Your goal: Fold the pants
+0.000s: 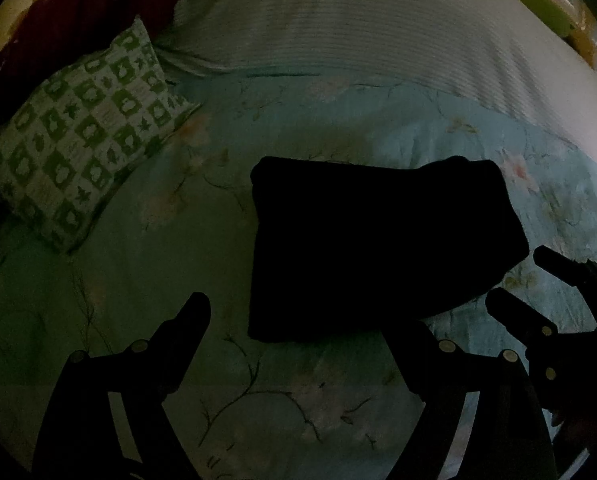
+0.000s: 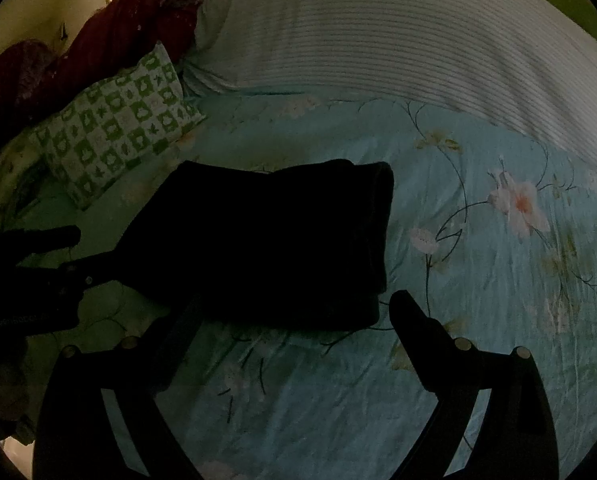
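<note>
The black pants point(image 1: 370, 240) lie folded into a compact rectangle on the light blue floral bedsheet point(image 1: 178, 280). My left gripper point(image 1: 302, 320) is open and empty just in front of the pants' near edge. The pants show in the right wrist view point(image 2: 274, 240) too. My right gripper point(image 2: 298, 312) is open and empty at the pants' near edge. The right gripper also shows in the left wrist view point(image 1: 518, 280) at the pants' right side. The left gripper shows in the right wrist view point(image 2: 70, 252) at the pants' left side.
A green-and-white checked pillow point(image 1: 82, 136) lies at the left. A striped white blanket point(image 1: 358, 20) covers the far part of the bed. A dark red blanket point(image 2: 98, 44) is bunched at the far left. The sheet point(image 2: 498, 280) stretches right of the pants.
</note>
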{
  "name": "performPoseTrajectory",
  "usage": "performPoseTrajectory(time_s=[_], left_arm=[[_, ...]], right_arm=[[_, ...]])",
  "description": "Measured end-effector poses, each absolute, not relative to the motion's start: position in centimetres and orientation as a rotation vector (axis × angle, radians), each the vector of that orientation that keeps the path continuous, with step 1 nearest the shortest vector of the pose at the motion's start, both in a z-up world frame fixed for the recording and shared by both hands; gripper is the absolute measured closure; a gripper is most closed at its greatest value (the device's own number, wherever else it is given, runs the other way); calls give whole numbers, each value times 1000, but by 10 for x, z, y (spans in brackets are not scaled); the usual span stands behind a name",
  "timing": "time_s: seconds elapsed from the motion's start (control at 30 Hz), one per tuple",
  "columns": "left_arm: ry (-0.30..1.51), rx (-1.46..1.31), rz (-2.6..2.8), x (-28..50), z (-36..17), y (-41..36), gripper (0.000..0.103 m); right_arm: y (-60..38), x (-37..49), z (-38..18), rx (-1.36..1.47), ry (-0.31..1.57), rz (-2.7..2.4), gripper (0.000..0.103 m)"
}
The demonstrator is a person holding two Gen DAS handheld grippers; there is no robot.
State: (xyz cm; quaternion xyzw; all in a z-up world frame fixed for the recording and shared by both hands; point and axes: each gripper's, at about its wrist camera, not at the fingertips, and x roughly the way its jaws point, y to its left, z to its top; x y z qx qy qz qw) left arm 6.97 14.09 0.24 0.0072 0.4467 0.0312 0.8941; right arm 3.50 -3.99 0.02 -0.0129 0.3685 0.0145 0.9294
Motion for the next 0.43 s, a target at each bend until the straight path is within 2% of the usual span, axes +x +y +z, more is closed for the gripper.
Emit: performPoseTrajectory(time_s=[0.43], left_arm=[[947, 34, 72, 82, 16, 128, 17]], right_arm=[[-54, 32, 6, 26, 740, 21, 7]])
